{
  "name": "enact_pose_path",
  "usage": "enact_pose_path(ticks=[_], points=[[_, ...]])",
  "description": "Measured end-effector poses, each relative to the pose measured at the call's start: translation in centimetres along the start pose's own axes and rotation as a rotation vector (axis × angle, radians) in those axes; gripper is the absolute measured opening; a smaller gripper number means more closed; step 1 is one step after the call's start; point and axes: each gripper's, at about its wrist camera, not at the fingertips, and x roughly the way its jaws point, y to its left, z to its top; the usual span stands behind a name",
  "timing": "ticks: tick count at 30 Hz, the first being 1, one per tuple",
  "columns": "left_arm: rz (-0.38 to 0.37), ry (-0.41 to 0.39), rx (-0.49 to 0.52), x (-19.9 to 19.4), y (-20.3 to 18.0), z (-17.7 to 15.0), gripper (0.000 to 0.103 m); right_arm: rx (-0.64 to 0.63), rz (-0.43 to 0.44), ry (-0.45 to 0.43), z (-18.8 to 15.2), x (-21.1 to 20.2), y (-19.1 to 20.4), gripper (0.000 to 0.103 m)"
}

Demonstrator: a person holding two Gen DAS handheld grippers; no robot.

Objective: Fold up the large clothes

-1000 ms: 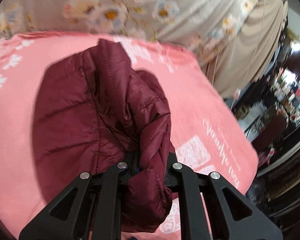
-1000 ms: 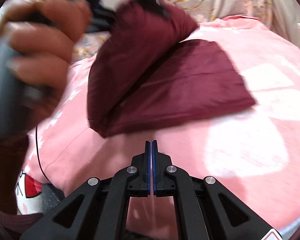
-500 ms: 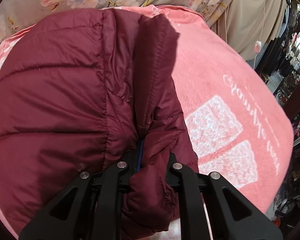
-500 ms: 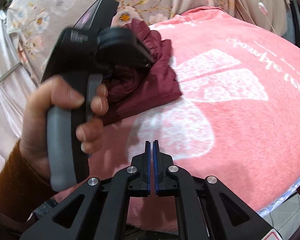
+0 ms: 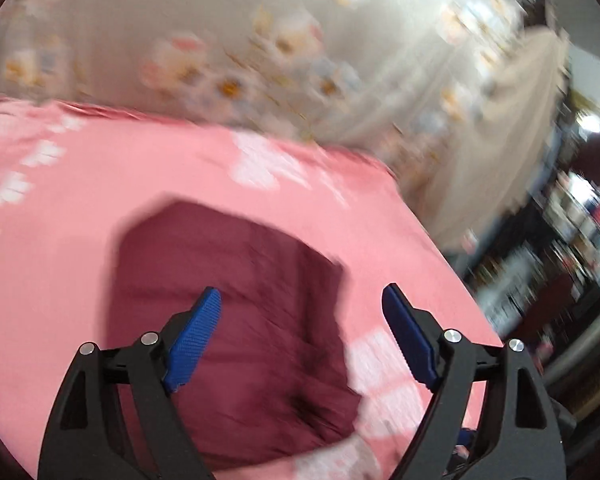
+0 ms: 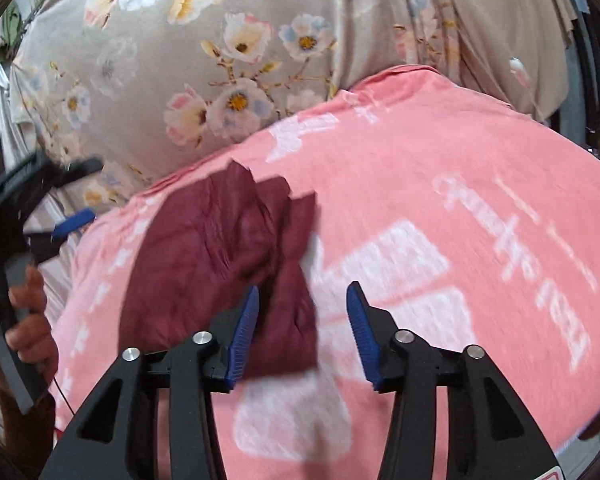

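A dark red quilted jacket (image 5: 236, 320) lies folded into a compact bundle on the pink blanket (image 5: 100, 184); it also shows in the right wrist view (image 6: 204, 264). My left gripper (image 5: 302, 320) is open and empty, held above the jacket. My right gripper (image 6: 302, 312) is open and empty, just above the jacket's near right edge. The left gripper's blue pad (image 6: 74, 222) and the hand holding it show at the left of the right wrist view.
A floral grey curtain (image 6: 228, 60) hangs behind the blanket. The pink blanket (image 6: 460, 200) carries white print and drops off at the right, beside a beige drape (image 5: 500, 152) and cluttered shelves (image 5: 572, 232).
My left gripper has opened and let go of the jacket, then lifted back. My right gripper has opened and moved over the jacket's edge. The jacket now lies flat on the blanket.
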Motion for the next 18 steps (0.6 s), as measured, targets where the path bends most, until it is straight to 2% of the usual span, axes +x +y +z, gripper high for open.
enact_pose_path(ticks=[2, 4, 7, 10, 11, 12, 15, 16, 17, 18], points=[[0.094, -0.027, -0.028, -0.6, 2.2, 1.2, 0.080, 0.022, 0.062, 0.019, 2.0, 2.1, 0.9, 0.059], [0.159, -0.013, -0.045, -0.1, 3.8, 1.7, 0.080, 0.025, 0.093, 0.040, 3.0, 3.6, 1.8, 0.059], [0.206, 0.018, -0.071, 0.6, 6.0, 1.4, 0.080, 0.002, 0.066, 0.065, 4.5, 6.5, 3.5, 0.059], [0.250, 0.039, -0.070, 1.1, 7.2, 0.8, 0.080, 0.045, 0.060, 0.116, 6.2, 9.5, 3.9, 0.059], [0.257, 0.043, -0.071, 1.5, 7.1, 0.8, 0.080, 0.058, 0.062, 0.128, 6.5, 10.1, 3.8, 0.057], [0.261, 0.049, -0.075, 1.7, 7.5, 0.6, 0.080, 0.072, 0.066, 0.148, 6.9, 11.0, 3.9, 0.053], [0.269, 0.061, -0.080, 2.7, 7.4, 0.5, 0.080, 0.077, 0.055, 0.205, 6.9, 12.7, 4.0, 0.027], [0.270, 0.061, -0.080, 2.8, 7.5, 0.5, 0.080, 0.078, 0.049, 0.232, 6.8, 13.3, 3.8, 0.012], [0.271, 0.060, -0.079, 2.7, 7.5, 0.4, 0.080, 0.078, 0.046, 0.239, 6.8, 13.5, 3.7, 0.004], [0.273, 0.058, -0.080, 2.8, 7.5, 0.5, 0.080, 0.077, 0.038, 0.226, 6.9, 13.2, 3.4, 0.003]])
